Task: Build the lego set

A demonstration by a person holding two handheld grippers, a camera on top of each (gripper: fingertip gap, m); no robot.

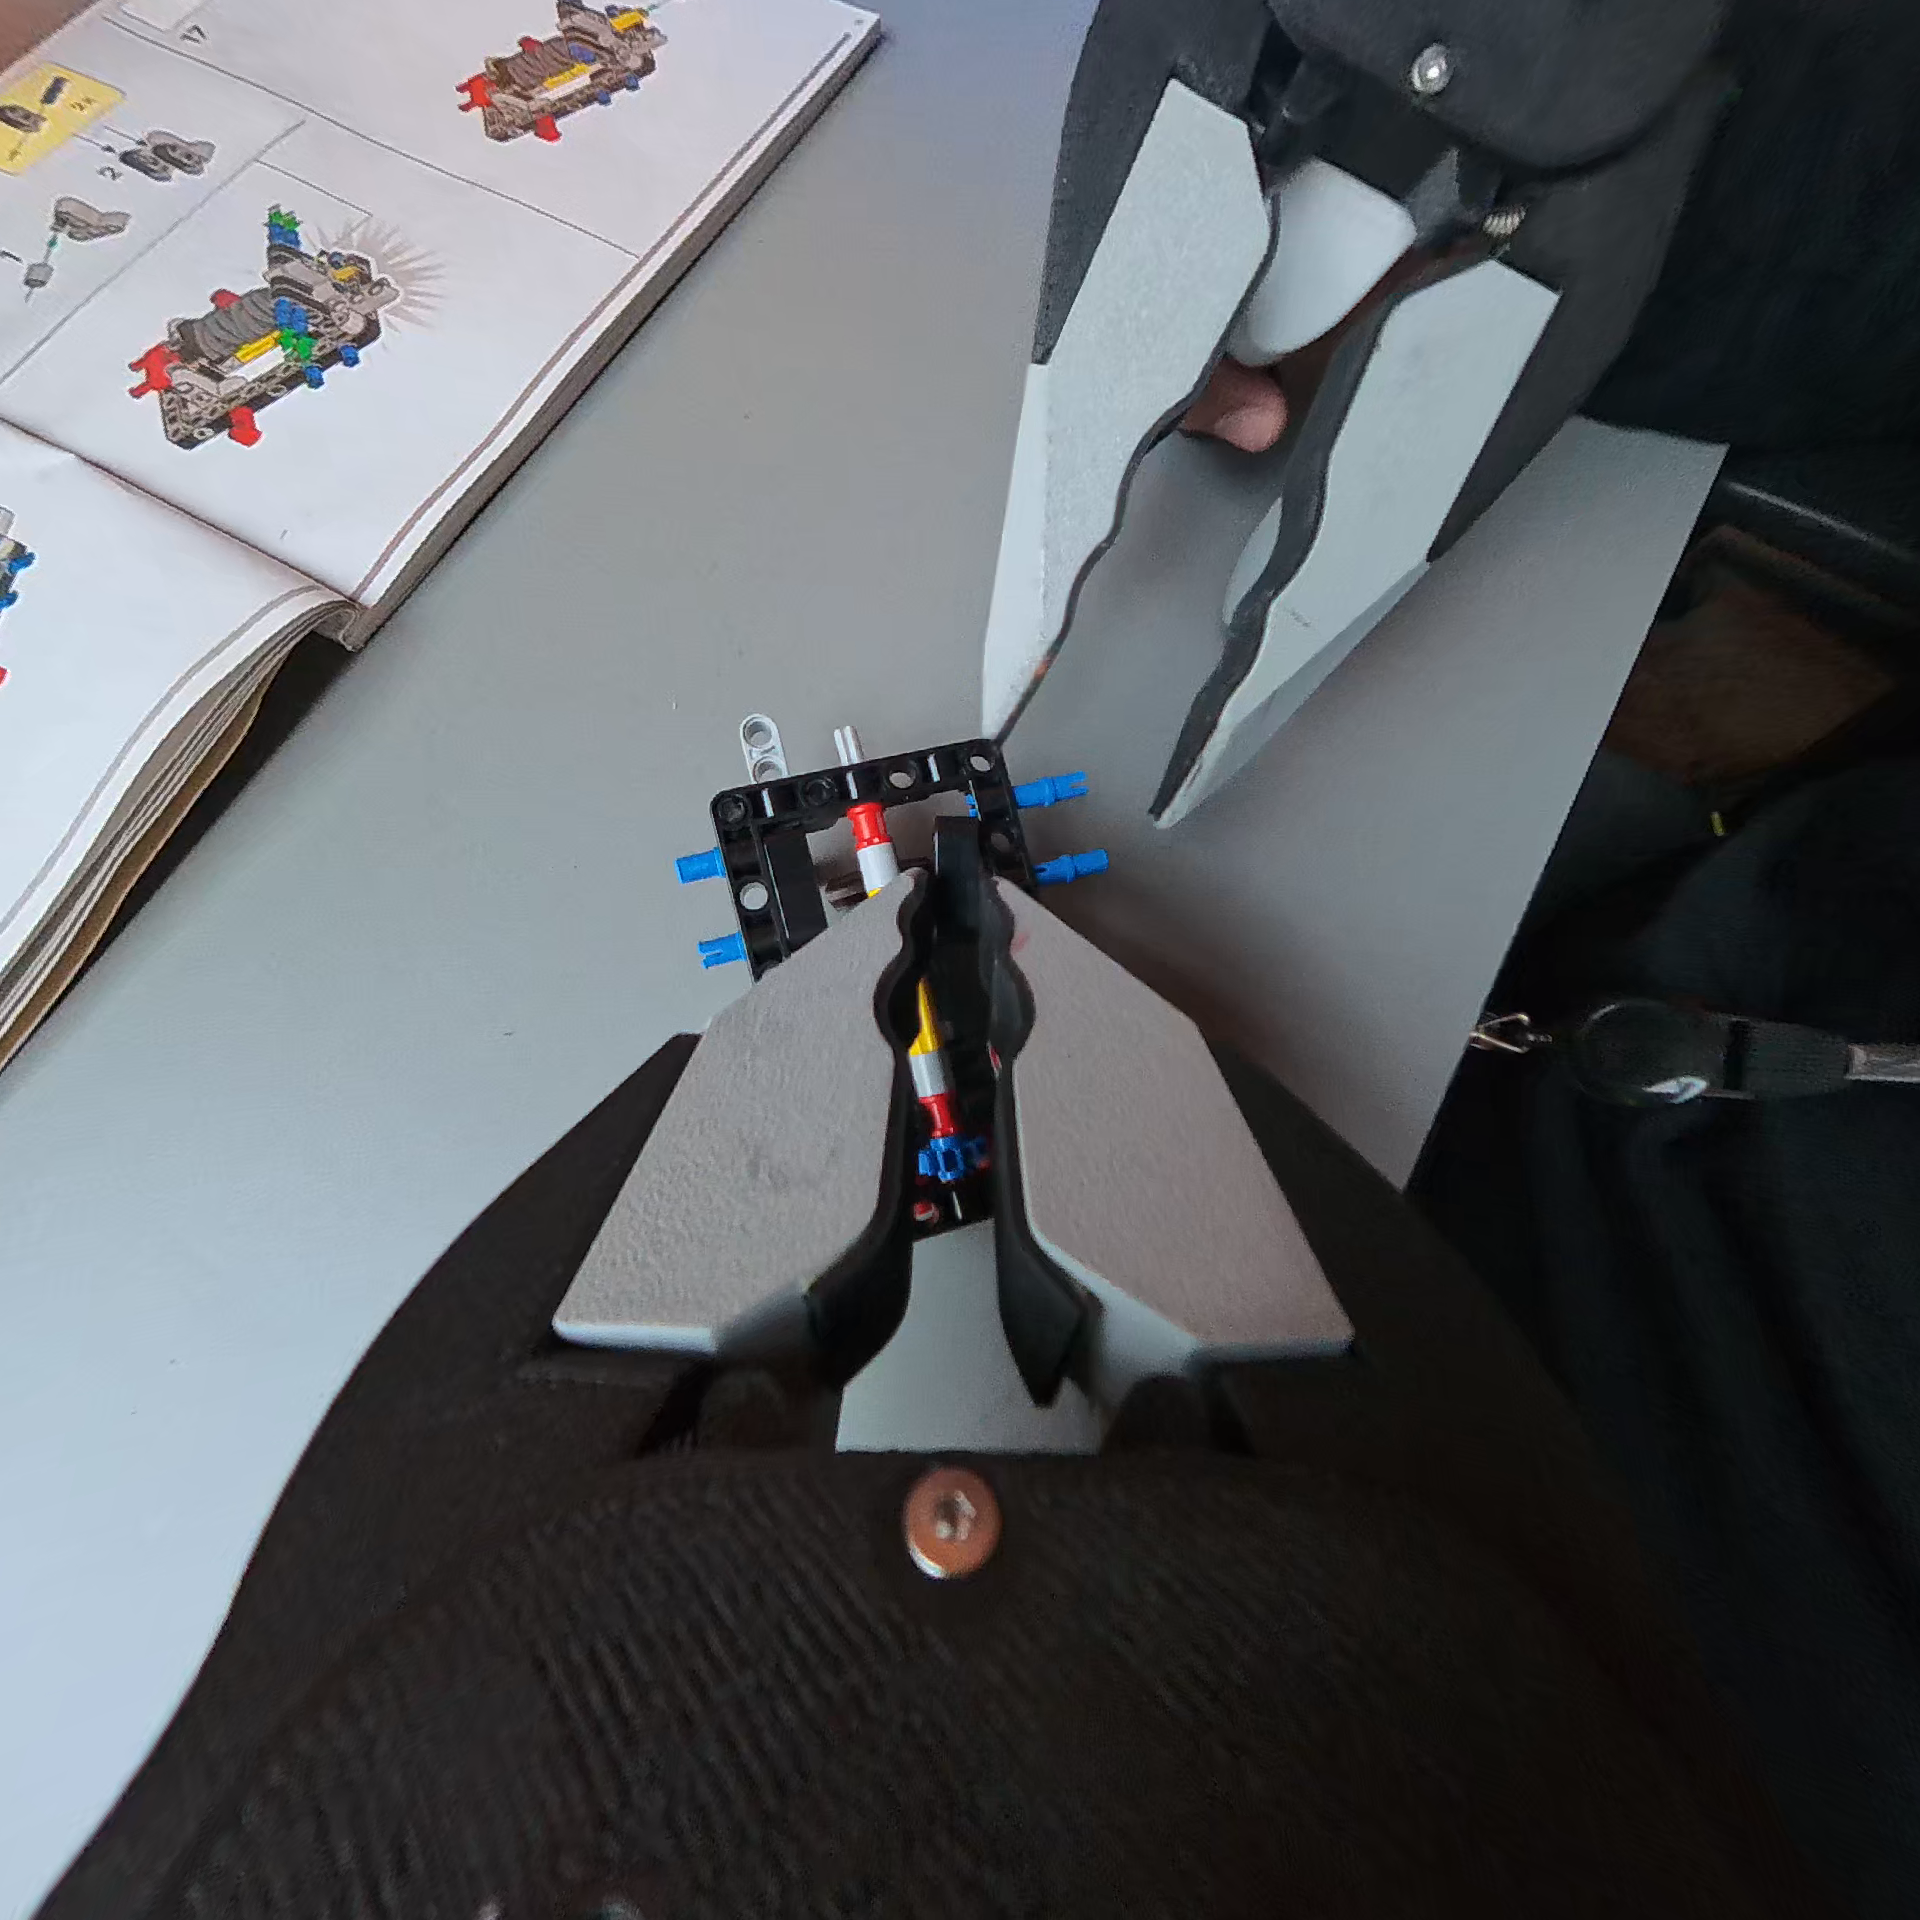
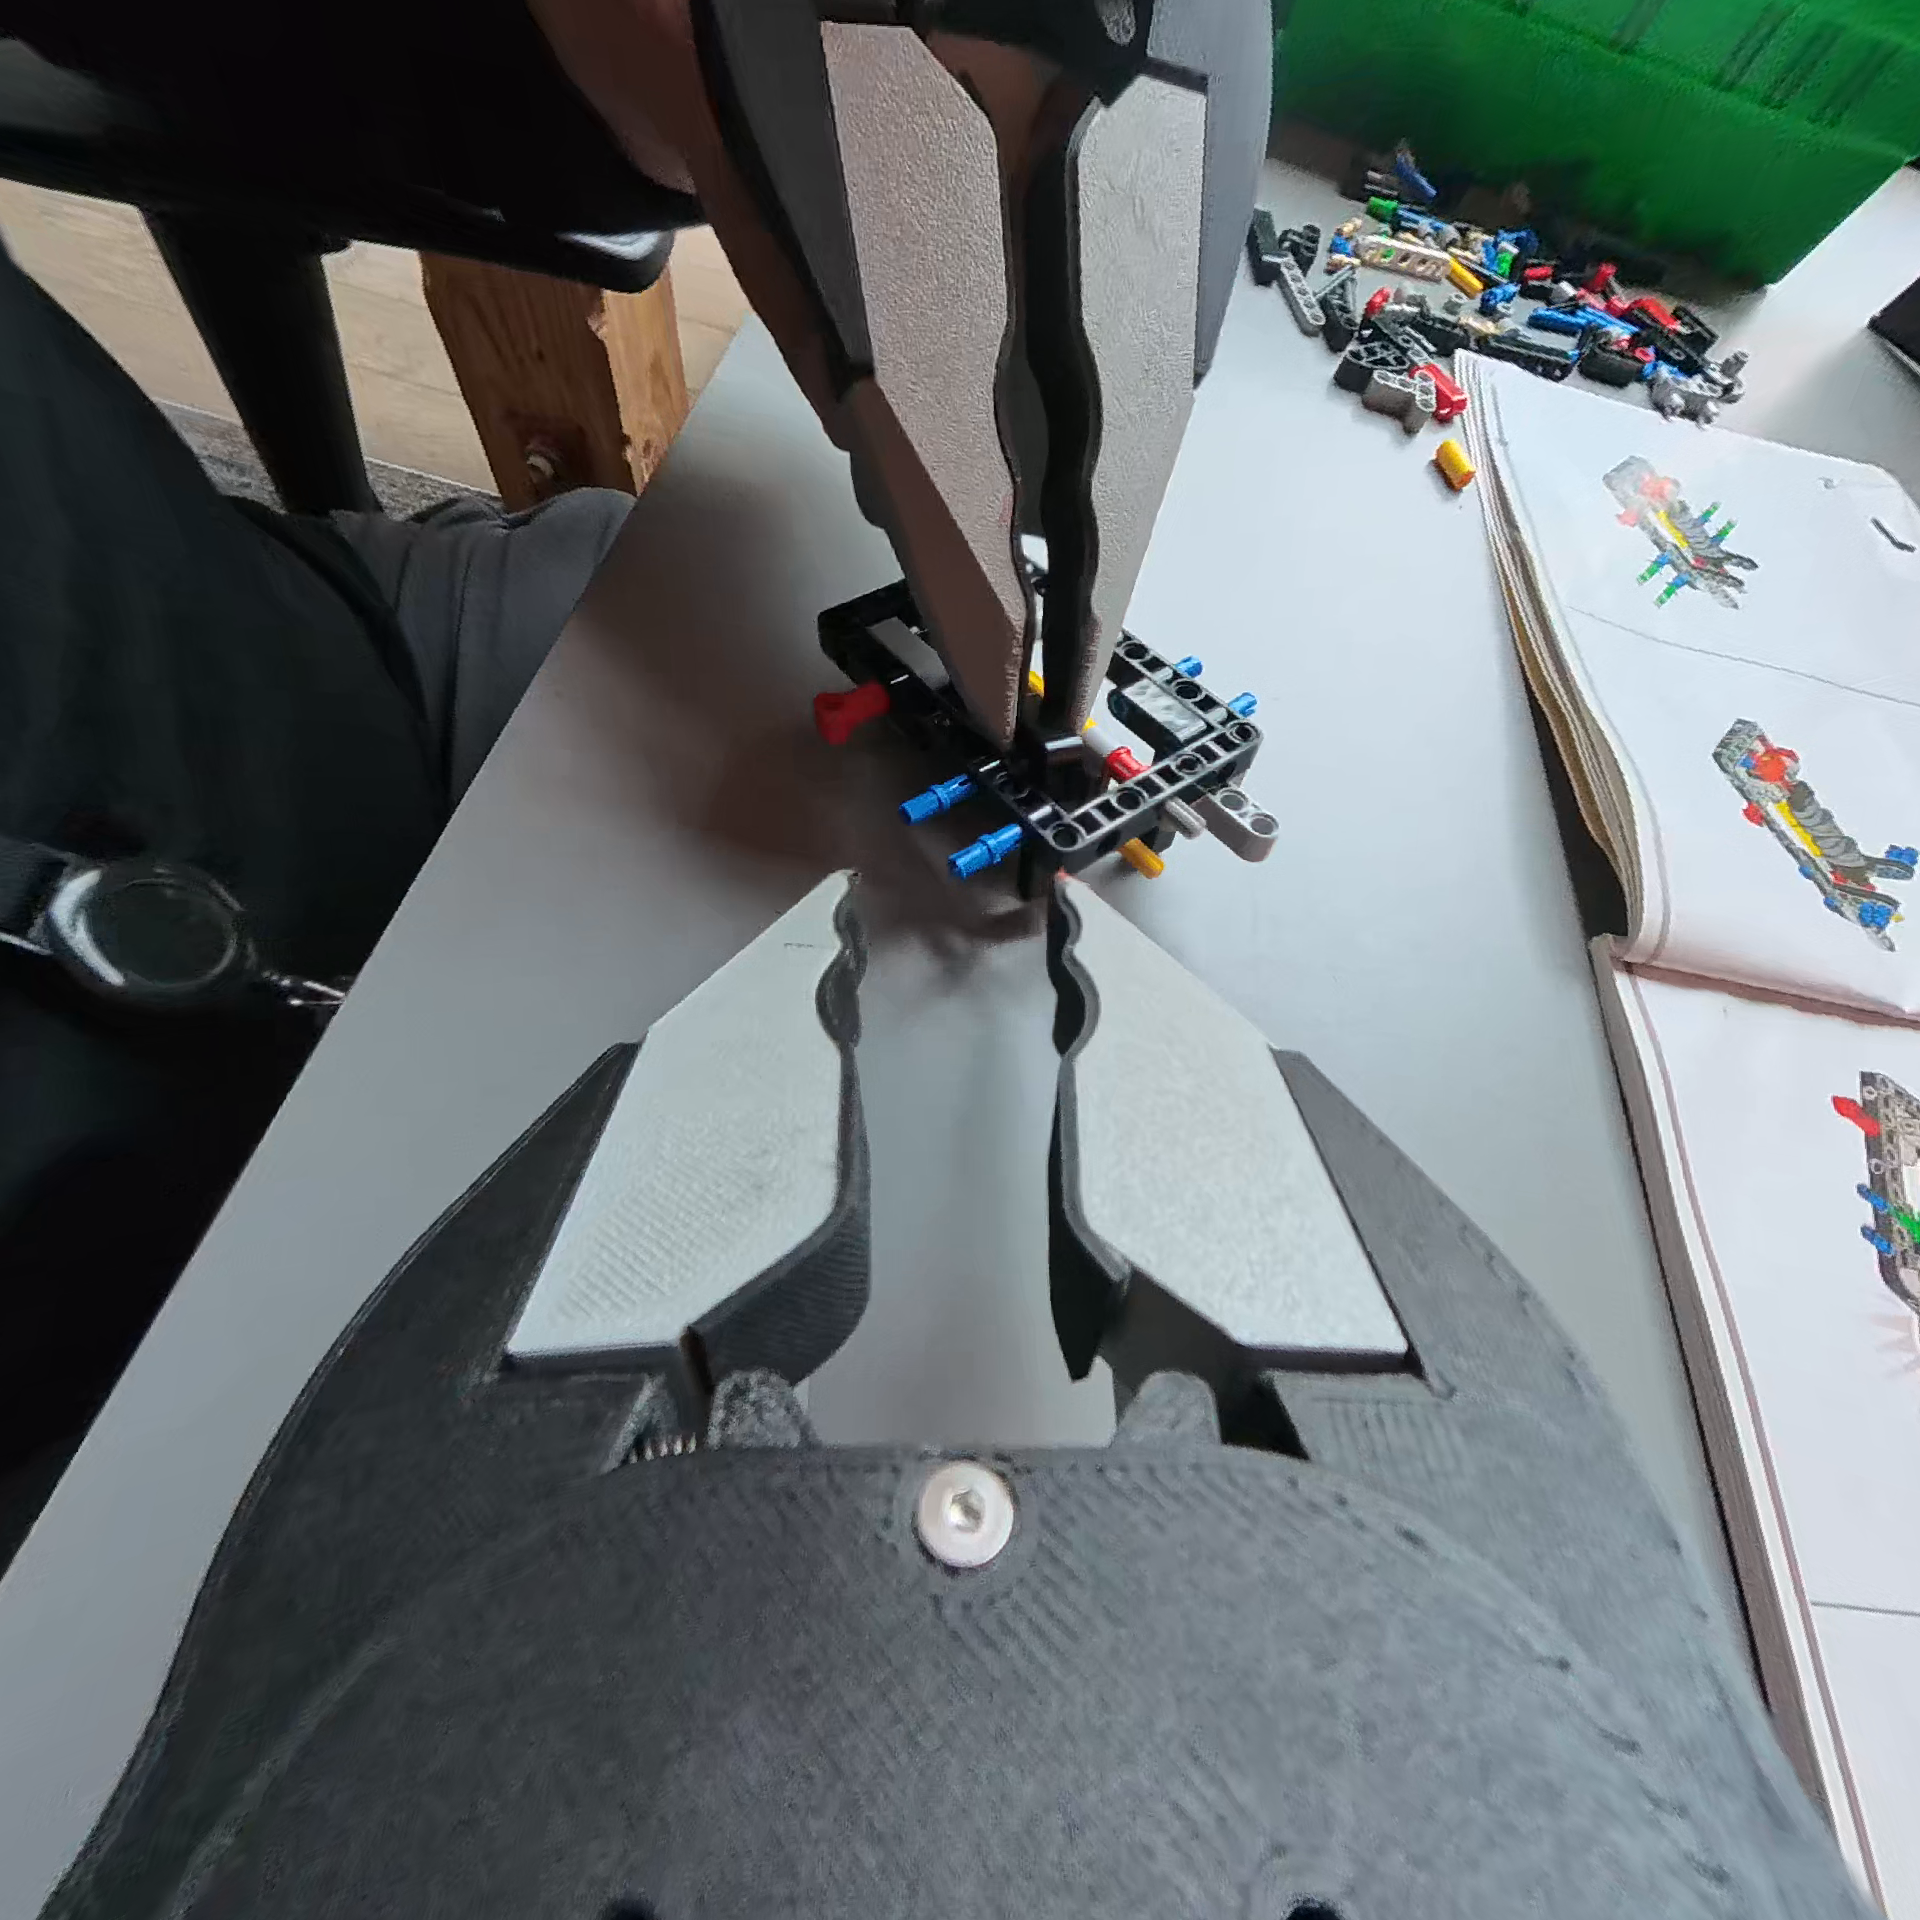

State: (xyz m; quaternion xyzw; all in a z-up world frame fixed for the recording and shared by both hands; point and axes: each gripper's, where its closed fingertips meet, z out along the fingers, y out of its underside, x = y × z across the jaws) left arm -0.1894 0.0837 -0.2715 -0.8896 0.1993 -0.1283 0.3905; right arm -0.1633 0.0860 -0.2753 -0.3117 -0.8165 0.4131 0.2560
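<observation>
A: The left tool (image 1: 951, 883) is clenched on the frame (image 1: 873, 821), its tips pinching a black beam at the middle of the build. The right tool (image 2: 951, 904) is released, jaws apart, tips just beside the frame's near corner and holding nothing.

B: Where does the frame sit?

A: Flat on the tabletop (image 2: 1299, 644), near its edge, between the two tools. The manual (image 2: 1766, 727) lies open to one side, and the loose parts (image 2: 1496, 301) are well apart, at the far end.

B: How will it handle?

A: Light and stiff, I'd judge: hard plastic beams locked into a rectangle. It's likely slippery on that smooth top, so one tool has to pin it while the other presses.

B: Weak spots?

A: The blue pins (image 2: 961, 826) stick out of the sides, and a red-and-white axle (image 1: 868, 836) runs through the middle. They could pop loose or shift if squeezed. Better to grip the black beams across their flat faces.

B: Is the axle fully seated?

A: I can't tell; the left tool covers most of it.
</observation>
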